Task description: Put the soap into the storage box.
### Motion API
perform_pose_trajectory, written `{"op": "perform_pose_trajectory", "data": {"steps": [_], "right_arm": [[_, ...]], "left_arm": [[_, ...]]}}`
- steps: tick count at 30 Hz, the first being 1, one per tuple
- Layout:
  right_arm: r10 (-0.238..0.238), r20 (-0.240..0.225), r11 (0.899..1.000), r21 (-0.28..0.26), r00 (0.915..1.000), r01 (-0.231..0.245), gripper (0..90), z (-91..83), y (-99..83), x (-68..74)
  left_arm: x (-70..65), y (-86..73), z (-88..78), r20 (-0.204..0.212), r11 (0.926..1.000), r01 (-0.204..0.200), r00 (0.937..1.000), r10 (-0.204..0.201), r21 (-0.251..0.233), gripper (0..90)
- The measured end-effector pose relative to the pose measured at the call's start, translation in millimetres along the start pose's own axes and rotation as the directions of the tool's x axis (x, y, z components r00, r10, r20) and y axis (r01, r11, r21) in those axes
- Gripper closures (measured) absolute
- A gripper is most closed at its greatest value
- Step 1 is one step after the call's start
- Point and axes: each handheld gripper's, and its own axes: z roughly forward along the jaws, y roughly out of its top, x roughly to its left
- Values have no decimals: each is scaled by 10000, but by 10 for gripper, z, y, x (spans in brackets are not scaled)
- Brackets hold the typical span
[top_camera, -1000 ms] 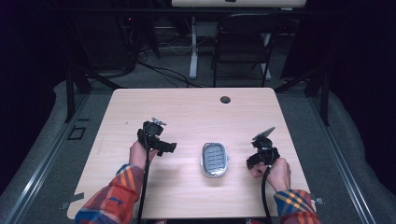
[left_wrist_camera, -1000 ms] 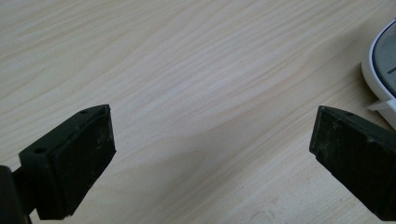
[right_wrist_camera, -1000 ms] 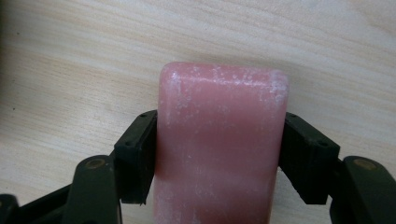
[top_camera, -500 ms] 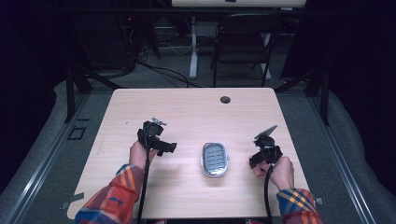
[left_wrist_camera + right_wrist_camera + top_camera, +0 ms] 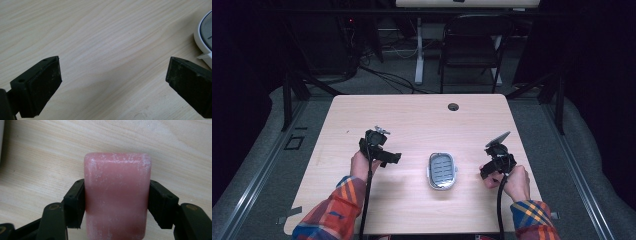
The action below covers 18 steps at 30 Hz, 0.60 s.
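Observation:
A pink bar of soap [image 5: 116, 195] lies on the wooden table [image 5: 412, 120], and my right gripper [image 5: 116, 205] is shut on it, one pad pressing each long side. From above, the right gripper [image 5: 487, 171] is near the table's right edge, held in a hand with a plaid sleeve. A white oval soap dish [image 5: 441, 171] with a grey ribbed inside sits between the two hands. My left gripper [image 5: 391, 159] hovers to the left of the dish. Its jaws stand wide apart over bare wood in the left gripper view [image 5: 113, 87]. The dish's rim [image 5: 203, 32] shows at the right edge of that view.
A round cable hole [image 5: 453, 106] lies near the table's far edge. A dark folding chair [image 5: 472, 45] and desk legs stand beyond the table. Cables trail from both grippers toward the near edge.
The right hand has edged slightly to the right. The left gripper and the dish are where they were.

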Motion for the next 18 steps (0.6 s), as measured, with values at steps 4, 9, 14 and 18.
{"op": "perform_pose_trajectory", "data": {"steps": [4, 9, 14, 18], "right_arm": [[-136, 90, 9999, 90, 9999, 135, 372, -22, 14, 12], [-275, 53, 9995, 168, 9996, 274, 372, -35, 32, 26], [-316, 71, 9993, 187, 9995, 314, 372, -74, 56, 32], [-446, 122, 9987, 262, 9989, 442, 372, -105, 79, 35]], "left_arm": [[1, -1, 0, -14, 10000, 19, 10000, -19, 6, 0], [1, -1, 4, -10, 10000, -3, 10000, 3, 18, 0], [4, -3, 4, -19, 10000, 12, 10000, -12, 5, 0], [3, -2, 5, 1, 10000, -4, 10000, 4, 20, 0]]}}
